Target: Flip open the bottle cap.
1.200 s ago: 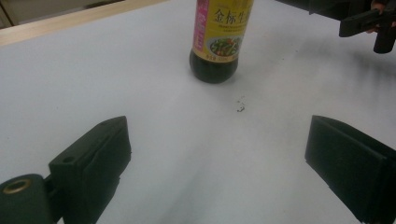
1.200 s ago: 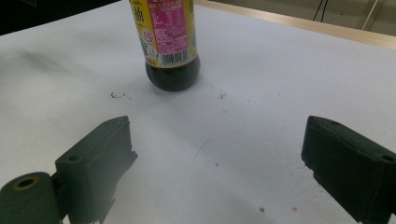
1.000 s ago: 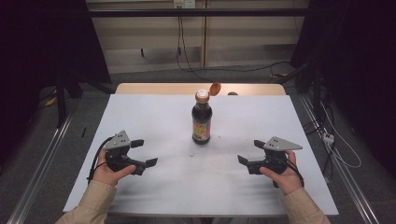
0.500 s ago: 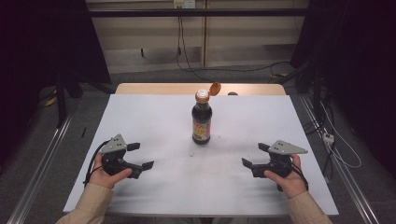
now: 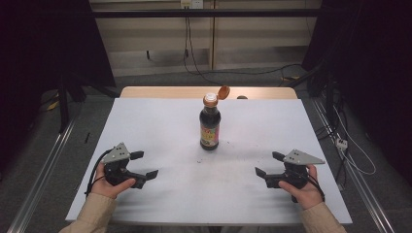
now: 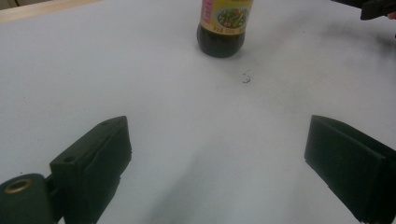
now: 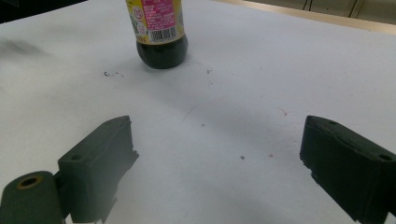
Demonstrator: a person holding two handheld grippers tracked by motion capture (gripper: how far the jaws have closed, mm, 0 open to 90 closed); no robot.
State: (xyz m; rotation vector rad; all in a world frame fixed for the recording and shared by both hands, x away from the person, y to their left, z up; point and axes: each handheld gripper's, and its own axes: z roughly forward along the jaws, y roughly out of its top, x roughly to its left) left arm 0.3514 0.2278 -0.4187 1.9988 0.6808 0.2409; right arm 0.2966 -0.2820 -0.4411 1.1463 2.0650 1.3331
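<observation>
White covering spans the desk (image 5: 160,126), where a dark sauce bottle (image 5: 210,127) stands upright mid-desk, its orange flip cap (image 5: 223,91) hinged open. Left gripper (image 5: 144,165) and right gripper (image 5: 265,164) rest well apart from it, jaws wide and empty. Handling looks unstarted; nothing blocks either approach, only small specks (image 6: 245,79).

White table (image 5: 160,121), wooden far edge (image 5: 160,91); cables (image 5: 228,72) on floor behind; dark specks (image 6: 246,79).
</observation>
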